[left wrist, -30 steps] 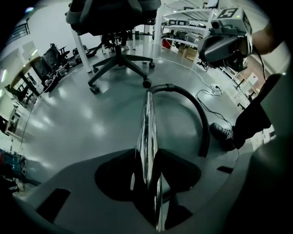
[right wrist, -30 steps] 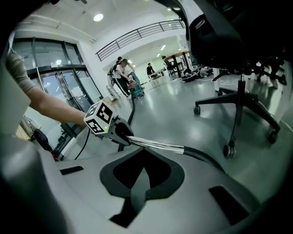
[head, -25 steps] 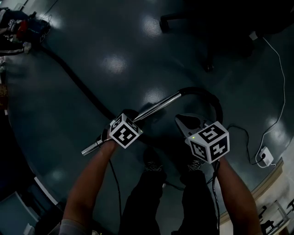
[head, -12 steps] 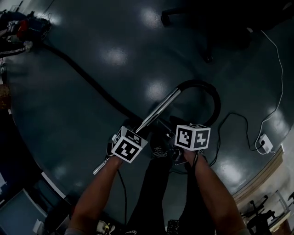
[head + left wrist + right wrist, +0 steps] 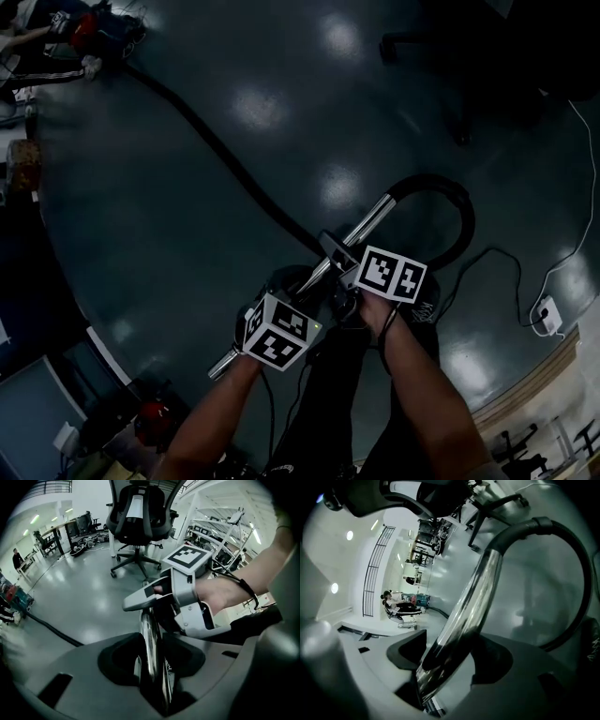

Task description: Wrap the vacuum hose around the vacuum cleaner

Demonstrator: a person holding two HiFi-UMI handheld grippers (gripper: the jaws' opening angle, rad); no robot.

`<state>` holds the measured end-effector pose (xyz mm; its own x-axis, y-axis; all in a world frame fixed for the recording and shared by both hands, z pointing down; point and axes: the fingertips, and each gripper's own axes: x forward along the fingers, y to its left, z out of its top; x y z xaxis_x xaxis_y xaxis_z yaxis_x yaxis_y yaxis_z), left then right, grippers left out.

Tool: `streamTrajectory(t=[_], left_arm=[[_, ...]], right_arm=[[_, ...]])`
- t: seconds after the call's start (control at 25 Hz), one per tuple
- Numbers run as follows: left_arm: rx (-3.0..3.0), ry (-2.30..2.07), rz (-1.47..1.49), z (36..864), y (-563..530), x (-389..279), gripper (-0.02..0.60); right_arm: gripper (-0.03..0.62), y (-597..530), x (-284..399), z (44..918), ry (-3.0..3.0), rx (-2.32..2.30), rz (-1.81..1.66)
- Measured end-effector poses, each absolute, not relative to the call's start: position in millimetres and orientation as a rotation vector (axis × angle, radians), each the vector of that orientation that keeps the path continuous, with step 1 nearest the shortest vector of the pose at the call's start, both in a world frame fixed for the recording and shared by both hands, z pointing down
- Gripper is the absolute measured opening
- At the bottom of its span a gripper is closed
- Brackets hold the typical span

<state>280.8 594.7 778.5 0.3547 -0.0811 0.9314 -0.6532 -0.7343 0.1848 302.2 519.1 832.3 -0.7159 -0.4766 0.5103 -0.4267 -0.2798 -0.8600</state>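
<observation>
A chrome wand tube (image 5: 367,228) slants across the floor and joins a black hose (image 5: 217,142). The hose loops at the right (image 5: 461,208) and trails away to the vacuum cleaner (image 5: 94,28) at the far top left. My left gripper (image 5: 298,292) is shut on the lower part of the tube (image 5: 150,639), and its pads press on it (image 5: 152,654). My right gripper (image 5: 343,262) sits higher on the tube. Its jaws have just been opening and stand wide around the tube (image 5: 473,606) without clamping it (image 5: 450,660). The left gripper view shows the right gripper (image 5: 183,603) beside the tube.
An office chair (image 5: 450,56) stands at the far right, also in the left gripper view (image 5: 138,513). A white cable with a power adapter (image 5: 546,319) lies at the right. A seated person (image 5: 396,604) is beside the vacuum cleaner. My own legs are below the grippers.
The right gripper has moved left from beside the hose loop onto the tube, rolling and opening. The left gripper has risen with the tube, which now points more steeply away.
</observation>
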Motion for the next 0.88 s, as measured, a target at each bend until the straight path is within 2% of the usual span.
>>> streamTrajectory(t=[0.16,0.52,0.64,0.88], left_arm=[[2.091,-0.691,1.307,754,608,268,0.166],[2.045,-0.8,1.19,722,634,263,0.16],[2.058,-0.795,1.16,719,634,265,0.16],[2.158,-0.817,1.263,690,634,261,0.171]], right_arm=[[0.268,524,284,807,1.926,-1.116,-2.166],[0.27,553,261,775,1.971,-1.009,-2.202],[0.215,556,260,773,1.963,-0.989,-2.225],[0.165,558,278,755,2.089,-1.054,-2.183]])
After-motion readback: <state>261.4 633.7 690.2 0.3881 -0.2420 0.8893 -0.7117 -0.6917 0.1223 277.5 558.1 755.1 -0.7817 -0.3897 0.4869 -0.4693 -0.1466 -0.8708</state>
